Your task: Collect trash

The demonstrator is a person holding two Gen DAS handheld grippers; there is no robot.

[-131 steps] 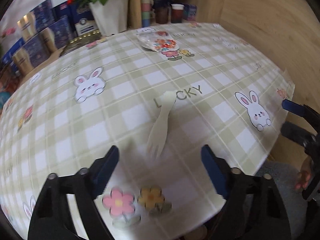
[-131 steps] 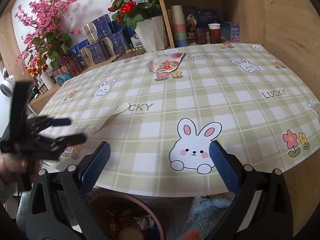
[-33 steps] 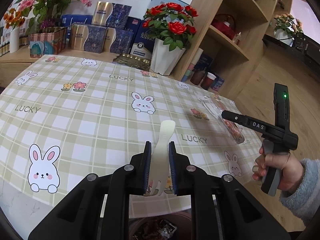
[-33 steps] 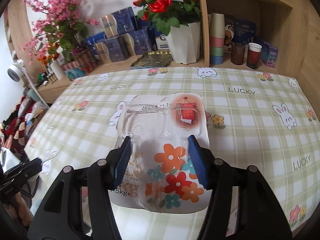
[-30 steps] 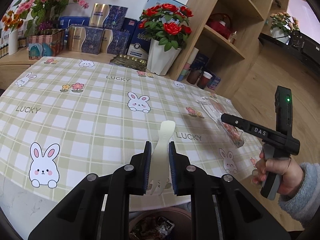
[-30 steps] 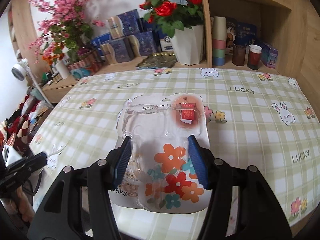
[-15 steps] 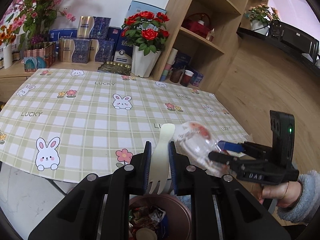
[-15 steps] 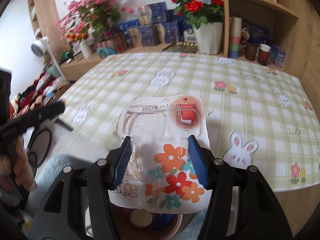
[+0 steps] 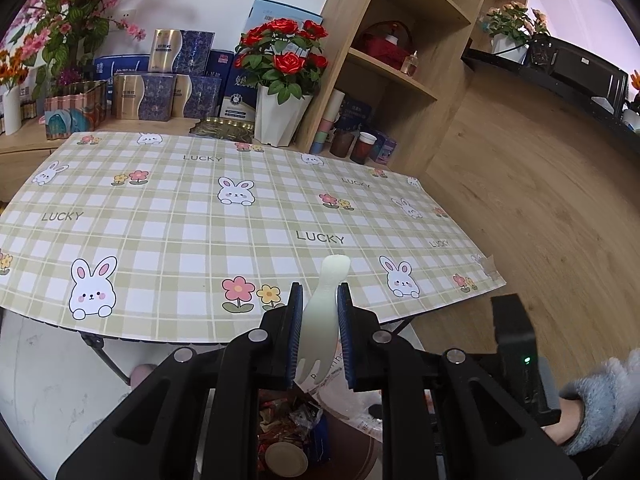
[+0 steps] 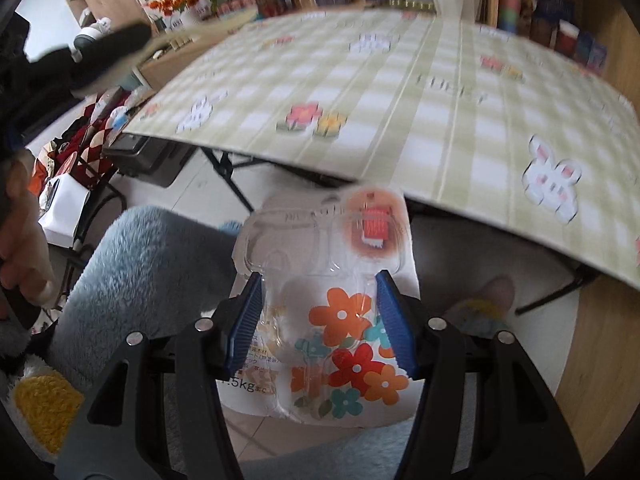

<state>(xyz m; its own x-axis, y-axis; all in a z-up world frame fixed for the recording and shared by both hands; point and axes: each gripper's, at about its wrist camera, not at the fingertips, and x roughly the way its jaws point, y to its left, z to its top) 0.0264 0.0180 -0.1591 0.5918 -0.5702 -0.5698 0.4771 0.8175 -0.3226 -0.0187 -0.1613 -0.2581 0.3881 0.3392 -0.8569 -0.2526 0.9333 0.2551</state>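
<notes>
Table edge sits just ahead of both jaws. Below them the bin is already well filled, so the flowered blister pack clamped by the right gripper could catch its rim (broad thing), and the fork pinched in the left gripper might bounce out.

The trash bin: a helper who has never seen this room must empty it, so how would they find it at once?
Start at the folding table with the green checked bunny tablecloth and go to its near edge. On the floor just below stands a round brown bin, under the left gripper holding a pale plastic fork. It alone is filled with crumpled wrappers.
</notes>
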